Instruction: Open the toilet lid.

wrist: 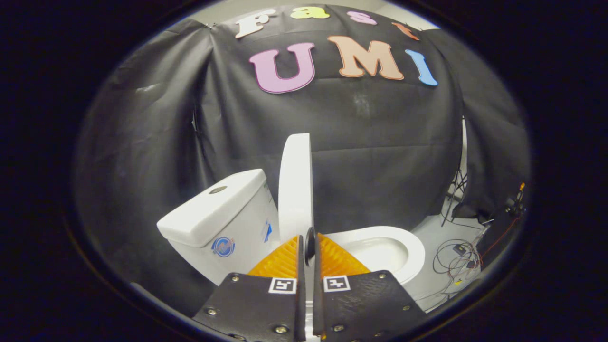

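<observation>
A pale floor (439,228) is seen to the right of the toilet, and a black cloth wall (370,156) is hung behind everything, with folds at both sides. The lower part of the toilet is hidden by the gripper (308,244), so its base cannot be made out. The toilet lid (294,185) is raised upright, edge-on, just ahead of the fingers, between the white tank (223,213) on the left and the open bowl (380,249) on the right. A small dark round piece (310,242) is seen at the lid's lower edge, in the narrow gap between the two fingertips; what it is cannot be told. The fingers are drawn close together with the lower edge of the lid between them, and both seem to press on it, though the contact itself is hard to see. Loose cables (456,261) are lying on the floor beyond the bowl, near a thin dark stand (453,194) by the wall.
</observation>
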